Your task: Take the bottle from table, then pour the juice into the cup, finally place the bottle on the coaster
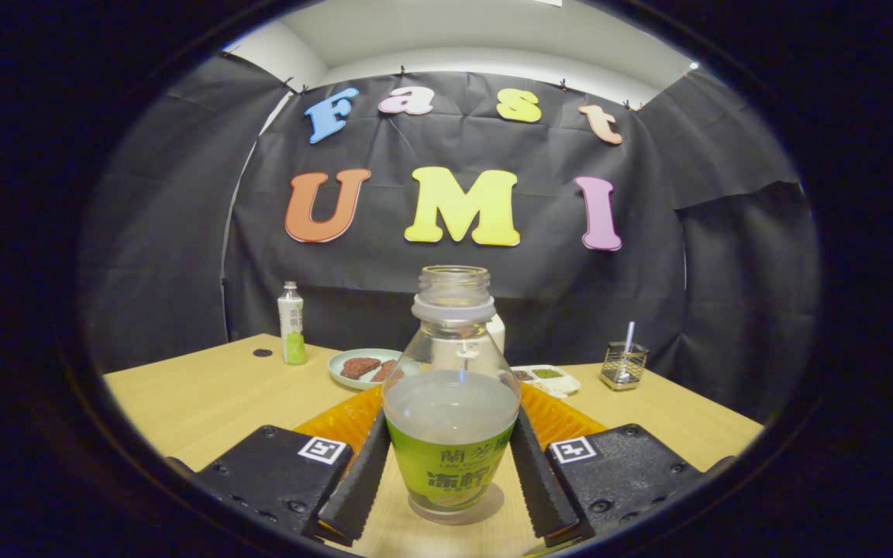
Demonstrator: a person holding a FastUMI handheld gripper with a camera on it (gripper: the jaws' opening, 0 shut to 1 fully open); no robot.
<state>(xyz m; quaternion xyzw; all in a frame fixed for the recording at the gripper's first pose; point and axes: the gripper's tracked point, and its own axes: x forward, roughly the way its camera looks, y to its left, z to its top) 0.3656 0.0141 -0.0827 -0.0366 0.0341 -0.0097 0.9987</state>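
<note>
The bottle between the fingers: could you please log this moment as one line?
bottle: uncapped, upright on table, part full | gripper: fingers flank it, contact unclear | orange mat behind

Your bottle (451,403) hides most of the orange mat (563,418) and part of the plate (361,368) behind it; the tray's (551,378) contents are too small to tell.
</note>
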